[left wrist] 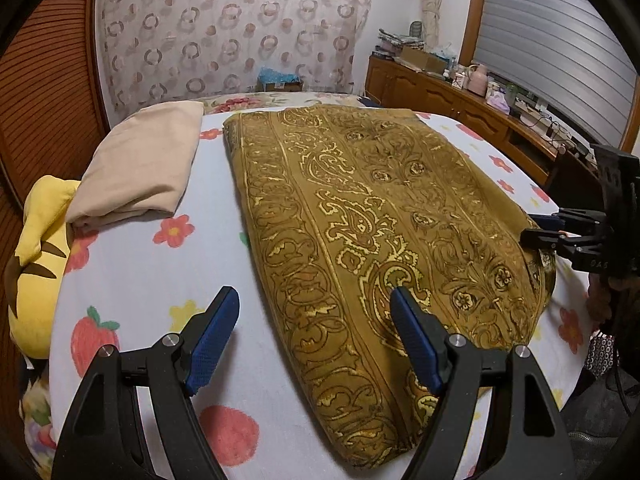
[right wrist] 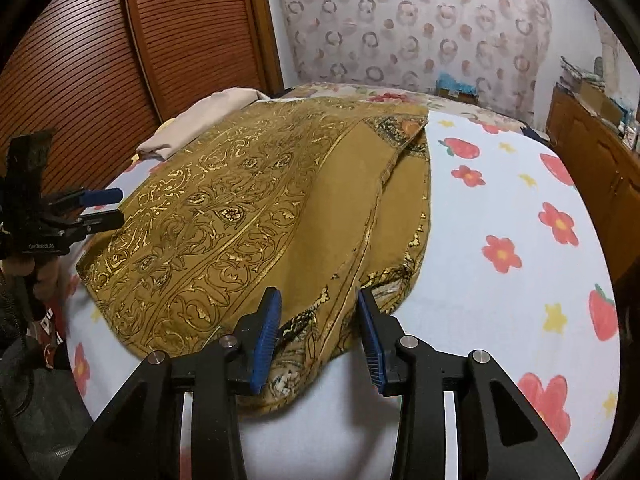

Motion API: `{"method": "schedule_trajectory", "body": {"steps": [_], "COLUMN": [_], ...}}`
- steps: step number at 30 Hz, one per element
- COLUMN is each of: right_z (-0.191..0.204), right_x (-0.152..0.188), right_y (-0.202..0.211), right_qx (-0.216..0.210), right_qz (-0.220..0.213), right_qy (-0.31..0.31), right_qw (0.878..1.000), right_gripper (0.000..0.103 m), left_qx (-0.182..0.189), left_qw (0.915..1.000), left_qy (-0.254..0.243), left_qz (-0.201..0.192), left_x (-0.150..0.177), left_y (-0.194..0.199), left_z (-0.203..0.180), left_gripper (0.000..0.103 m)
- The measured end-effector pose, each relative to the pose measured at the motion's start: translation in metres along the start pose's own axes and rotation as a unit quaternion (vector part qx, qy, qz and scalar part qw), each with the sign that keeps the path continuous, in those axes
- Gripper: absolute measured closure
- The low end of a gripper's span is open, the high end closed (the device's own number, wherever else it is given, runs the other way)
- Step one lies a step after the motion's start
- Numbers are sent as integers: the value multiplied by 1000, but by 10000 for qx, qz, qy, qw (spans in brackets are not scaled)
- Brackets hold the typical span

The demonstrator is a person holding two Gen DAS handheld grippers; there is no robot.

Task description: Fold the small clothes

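The folded mustard-gold paisley cloth (left wrist: 360,240) lay on the flower-printed white bedsheet (left wrist: 140,280). The left gripper (left wrist: 316,336) stood spread at its six o'clock edge; the right gripper (right wrist: 318,332), also spread, held nothing.

- Yellow plush toy (left wrist: 38,256) on the bed's left side runs out past the picture edge.
- Folded beige cloth (right wrist: 200,120) sits half hidden behind the ochre gold-patterned fabric (right wrist: 256,216).
- Clutter on the wooden sideboard (left wrist: 440,92) is too small to identify.
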State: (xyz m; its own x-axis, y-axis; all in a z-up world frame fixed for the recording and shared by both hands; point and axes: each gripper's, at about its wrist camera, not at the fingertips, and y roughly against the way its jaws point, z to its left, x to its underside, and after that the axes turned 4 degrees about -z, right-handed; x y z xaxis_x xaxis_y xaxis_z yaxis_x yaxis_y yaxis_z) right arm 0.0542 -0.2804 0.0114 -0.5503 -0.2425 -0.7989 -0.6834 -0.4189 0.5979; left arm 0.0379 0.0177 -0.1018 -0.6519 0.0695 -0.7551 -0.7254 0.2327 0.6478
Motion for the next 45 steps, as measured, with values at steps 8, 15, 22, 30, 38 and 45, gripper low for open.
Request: {"method": "schedule_trajectory", "body": {"steps": [8, 15, 22, 30, 38, 45], "right_z": [2, 2, 2, 29, 23, 6], "right_x": [9, 14, 16, 18, 19, -6], "right_y": [2, 2, 2, -7, -6, 23], "right_qx": [134, 299, 359, 41, -209, -595], "right_qz": [-5, 85, 134, 165, 113, -495], "right_qy": [-82, -128, -360, 89, 158, -199], "right_qw": [9999, 9994, 9986, 9998, 9996, 9968], "right_gripper": [63, 59, 53, 55, 96, 96], "left_qx": [55, 413, 339, 691, 954, 1059], "left_qw": [10000, 9989, 9987, 9967, 9929, 9883], "left_qy": [1, 225, 362, 399, 607, 566], "left_qz": [-13, -43, 118, 128, -376, -943], "left_x": [5, 19, 29, 32, 18, -25], "left_y": [6, 20, 16, 7, 26, 43], "left_z": [-5, -1, 5, 7, 8, 7], "left_gripper": [25, 45, 51, 83, 99, 99]}}
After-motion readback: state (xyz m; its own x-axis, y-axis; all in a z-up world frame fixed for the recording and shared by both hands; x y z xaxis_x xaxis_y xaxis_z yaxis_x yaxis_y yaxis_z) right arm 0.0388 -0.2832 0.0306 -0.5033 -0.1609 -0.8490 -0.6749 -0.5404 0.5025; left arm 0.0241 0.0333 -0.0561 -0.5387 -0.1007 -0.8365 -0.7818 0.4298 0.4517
